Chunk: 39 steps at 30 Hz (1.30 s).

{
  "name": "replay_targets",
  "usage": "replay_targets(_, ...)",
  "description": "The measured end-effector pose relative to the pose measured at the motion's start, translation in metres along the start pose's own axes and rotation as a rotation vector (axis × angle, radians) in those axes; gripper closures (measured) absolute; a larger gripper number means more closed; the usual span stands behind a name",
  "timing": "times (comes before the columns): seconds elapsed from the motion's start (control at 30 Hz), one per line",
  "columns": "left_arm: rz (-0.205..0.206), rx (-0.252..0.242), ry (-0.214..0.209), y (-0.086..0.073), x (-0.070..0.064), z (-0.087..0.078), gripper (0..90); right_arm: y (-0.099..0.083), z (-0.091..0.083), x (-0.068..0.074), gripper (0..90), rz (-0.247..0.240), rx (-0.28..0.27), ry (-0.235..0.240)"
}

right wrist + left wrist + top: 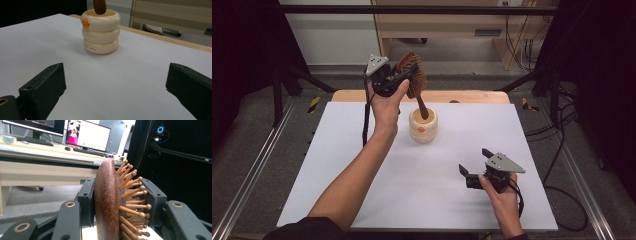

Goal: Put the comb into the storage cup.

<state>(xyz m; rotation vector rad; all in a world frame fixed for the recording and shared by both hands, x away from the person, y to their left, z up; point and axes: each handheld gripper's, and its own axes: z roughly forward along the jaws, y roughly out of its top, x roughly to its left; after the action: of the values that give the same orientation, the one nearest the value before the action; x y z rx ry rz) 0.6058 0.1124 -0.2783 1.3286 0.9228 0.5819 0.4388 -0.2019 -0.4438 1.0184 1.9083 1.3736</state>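
The jaws of the left gripper (117,202) pinch the head of a wooden hairbrush (107,202): one jaw lies against its smooth brown back, the other presses into the side with the round-tipped wooden pins. In the high view the left gripper (404,77) is held up above the far part of the worktop (362,150), with the hairbrush (414,75) tilted, head uppermost, and its handle slanting down so that the end rests inside the mouth of a cream cup (423,126). The cup, shaped like three stacked rings with a small orange mark near its rim, stands upright on the white worktop, a little behind the middle and nearer the far edge than the near one. The left hand (387,107) and forearm reach up from the near left.

The jaws of the right gripper (115,92) are spread wide with nothing between them, low over the white surface and facing the cup (101,32), where the brush's handle end shows just above the rim. In the high view the right gripper (474,167) sits close to the near right corner, well apart from the cup, held by the right hand (502,192). A wooden strip edges the far side of the worktop.
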Motion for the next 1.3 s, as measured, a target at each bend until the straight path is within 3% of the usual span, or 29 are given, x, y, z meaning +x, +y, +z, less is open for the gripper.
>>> replay_targets(1.3,0.016,0.053,0.018,-0.024,0.002,0.014,51.2,0.0,0.001,0.0,2.8,0.0,0.002,0.009)
